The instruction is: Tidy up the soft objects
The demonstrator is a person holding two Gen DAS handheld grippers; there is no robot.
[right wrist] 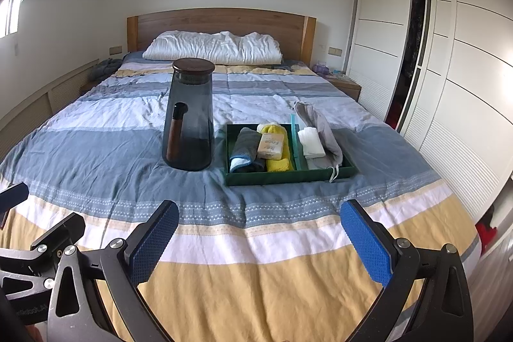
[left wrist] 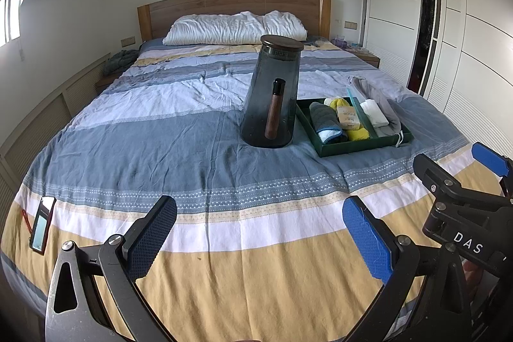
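1. Tray (right wrist: 288,177) of soft things lies on the bed (right wrist: 224,278), just right of the tall jug (right wrist: 189,117): a rolled grey towel (right wrist: 245,146), a yellow cloth (right wrist: 279,164) with a small packet (right wrist: 271,145) on top, a folded white cloth (right wrist: 311,143) and a grey pouch (right wrist: 323,130) draped over the tray's right rim.
2. The jug is the main hazard. It stands on yielding bedding right beside the tray, so I judge that a sideways reach or a press on the cover near it could tip it.
3. The pouch may slide off the rim if the tray is nudged; its cord already hangs outside.
4. The packet could drop if the yellow cloth is pulled.
5. Left claw (left wrist: 259,242) and right claw (right wrist: 259,242) both hover spread wide and empty, well short of the tray.
6. A phone (left wrist: 43,225) lies far left of the jug, clear of the work.
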